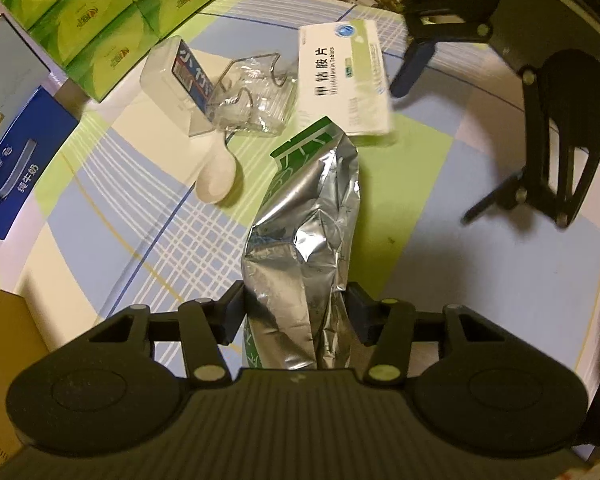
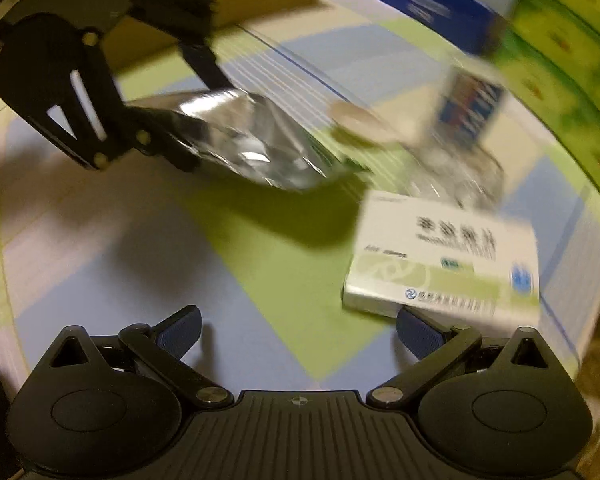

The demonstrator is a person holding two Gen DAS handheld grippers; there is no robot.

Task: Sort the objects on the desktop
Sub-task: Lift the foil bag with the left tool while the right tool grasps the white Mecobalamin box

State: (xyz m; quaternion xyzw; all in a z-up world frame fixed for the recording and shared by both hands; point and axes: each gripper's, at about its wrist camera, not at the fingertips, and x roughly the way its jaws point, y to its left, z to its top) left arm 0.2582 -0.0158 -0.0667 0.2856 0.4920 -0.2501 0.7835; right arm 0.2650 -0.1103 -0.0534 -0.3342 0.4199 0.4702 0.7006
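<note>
My left gripper (image 1: 296, 312) is shut on the lower end of a crumpled silver foil bag (image 1: 308, 220) with green print, which stretches away over the checked tablecloth. The right wrist view shows that same bag (image 2: 240, 144) in the left gripper (image 2: 196, 120) at the upper left. A white medicine box (image 1: 344, 80) with black lettering lies tilted and blurred just beyond the bag's tip. My right gripper (image 2: 300, 330) is open with nothing between its fingers. The medicine box (image 2: 440, 256) sits just past its right fingertip (image 2: 420, 332). In the left wrist view the right gripper (image 1: 448, 138) hangs open beside the box.
A white case with a blue label (image 1: 176, 76), a clear holder (image 1: 256, 96) and a white spoon-like piece (image 1: 216, 180) cluster at the back left. Green tissue packs (image 1: 100, 12) and a blue carton (image 1: 16, 160) line the left edge. A cardboard box (image 1: 4, 340) stands at the near left.
</note>
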